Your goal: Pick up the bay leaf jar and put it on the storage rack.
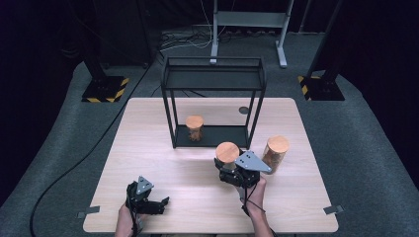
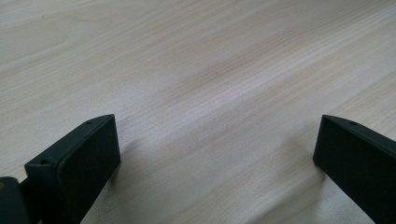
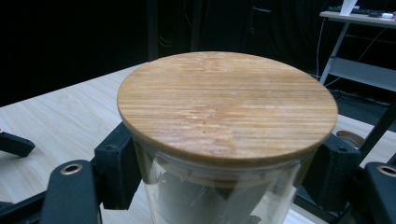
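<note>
The right gripper [image 1: 228, 165] is clamping a lidded jar [image 1: 228, 153] just at six o'clock of the rack [image 1: 213, 74]; the left gripper [image 1: 159, 203] is gaping wide near the worktop [image 1: 148, 128] edge.

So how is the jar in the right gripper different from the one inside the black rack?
The held jar is clamped between the right gripper jaws, near the table's front; the rack jar stands free on the black rack bottom shelf, farther back. The held jar looks larger in the high view, being nearer the camera. Both are clear glass with round wooden lids.
</note>
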Demonstrator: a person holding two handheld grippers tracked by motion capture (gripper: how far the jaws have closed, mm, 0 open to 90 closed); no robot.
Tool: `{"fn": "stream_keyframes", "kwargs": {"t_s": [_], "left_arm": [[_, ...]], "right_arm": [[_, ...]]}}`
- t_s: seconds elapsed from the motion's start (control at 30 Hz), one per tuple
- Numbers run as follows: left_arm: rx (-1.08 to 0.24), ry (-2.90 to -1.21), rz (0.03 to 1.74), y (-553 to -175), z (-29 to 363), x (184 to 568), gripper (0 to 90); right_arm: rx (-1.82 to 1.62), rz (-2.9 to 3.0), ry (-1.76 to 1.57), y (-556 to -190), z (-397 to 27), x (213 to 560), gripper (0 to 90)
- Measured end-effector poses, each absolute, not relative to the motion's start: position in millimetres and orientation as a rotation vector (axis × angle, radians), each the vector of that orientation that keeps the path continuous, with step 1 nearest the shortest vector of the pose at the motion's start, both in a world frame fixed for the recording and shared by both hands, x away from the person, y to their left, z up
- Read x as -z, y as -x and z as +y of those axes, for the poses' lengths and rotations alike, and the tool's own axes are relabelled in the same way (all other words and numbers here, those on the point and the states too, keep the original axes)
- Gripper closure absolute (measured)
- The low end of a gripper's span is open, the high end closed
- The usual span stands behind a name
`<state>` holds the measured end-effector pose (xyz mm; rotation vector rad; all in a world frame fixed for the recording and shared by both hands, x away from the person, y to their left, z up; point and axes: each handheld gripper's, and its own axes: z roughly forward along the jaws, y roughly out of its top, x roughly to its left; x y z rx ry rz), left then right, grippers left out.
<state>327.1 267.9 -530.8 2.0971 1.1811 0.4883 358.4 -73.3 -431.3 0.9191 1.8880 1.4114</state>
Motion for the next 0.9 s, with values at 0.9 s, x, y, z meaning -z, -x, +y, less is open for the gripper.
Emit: {"fn": "stream_keyframes", "kwargs": {"t_s": [0.9], "left_arm": [[-0.488, -2.097, 1.181, -327, 268, 531, 0.0]], "right_arm": [[-1.401, 1.907, -0.929, -383, -68, 428, 24.7]]}}
